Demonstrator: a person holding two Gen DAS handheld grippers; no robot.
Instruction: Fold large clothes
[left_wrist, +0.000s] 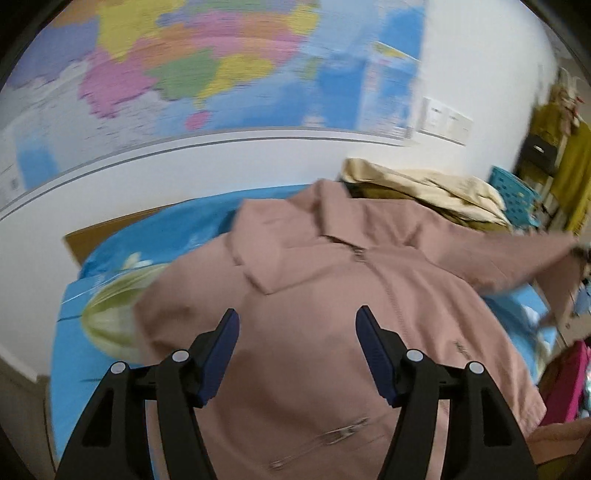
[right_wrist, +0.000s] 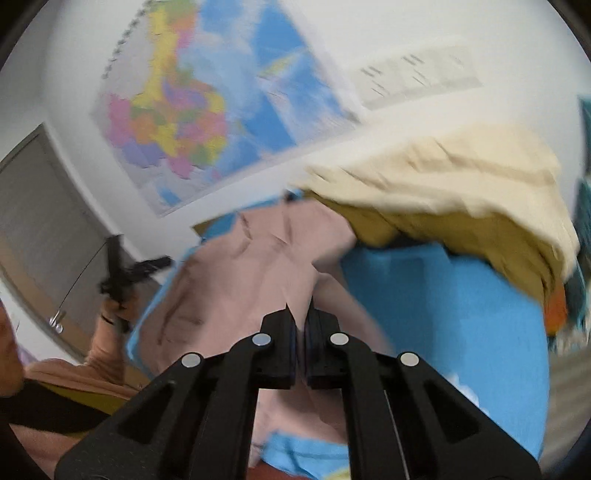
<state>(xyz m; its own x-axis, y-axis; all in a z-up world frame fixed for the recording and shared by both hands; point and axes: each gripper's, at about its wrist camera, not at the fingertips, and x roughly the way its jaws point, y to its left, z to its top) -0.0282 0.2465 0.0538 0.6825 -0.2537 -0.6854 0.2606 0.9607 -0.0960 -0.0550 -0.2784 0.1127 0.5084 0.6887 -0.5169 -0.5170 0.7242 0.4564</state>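
Observation:
A dusty-pink zip jacket (left_wrist: 317, 317) lies face up on the blue bed sheet (left_wrist: 74, 332), collar toward the wall. My left gripper (left_wrist: 297, 325) hovers open over its chest, with nothing between the blue pads. The jacket's sleeve (left_wrist: 517, 258) is stretched out and lifted toward the right edge of that view. In the right wrist view my right gripper (right_wrist: 301, 308) is shut on the pink sleeve fabric (right_wrist: 258, 266), which runs up taut to the tips. A hand holds the left gripper (right_wrist: 125, 269) above the jacket's far side, blurred.
A heap of cream and olive cloth (left_wrist: 436, 192) sits on the bed beyond the collar, beside a teal crate (left_wrist: 513, 192). A map (left_wrist: 184, 66) covers the wall behind. Something pink (left_wrist: 569, 380) lies at the bed's right. A grey door (right_wrist: 40, 221) stands left.

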